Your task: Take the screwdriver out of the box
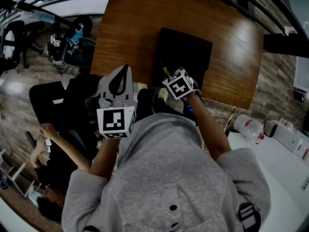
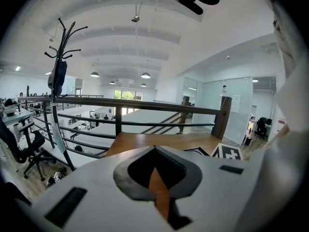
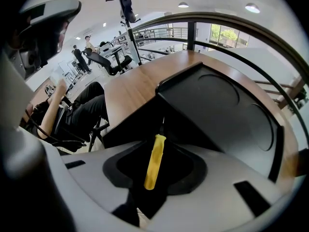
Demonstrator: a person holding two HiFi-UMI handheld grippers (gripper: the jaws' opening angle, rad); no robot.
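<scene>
A black box lies open on the wooden table, its lid raised. My right gripper points steeply down at the box's near edge and is shut on the screwdriver's yellow handle. The handle shows just beyond the marker cube, and the dark shaft runs on into the box. In the right gripper view the jaws of that gripper meet around the handle. My left gripper is held up over the table's near-left edge, shut and empty. Through its jaws only the tabletop shows.
A person sits on a chair at the lower left, with office chairs beyond. A white counter with bottles stands to the right. A dark railing runs past the table's far edge, and a coat rack stands at the left.
</scene>
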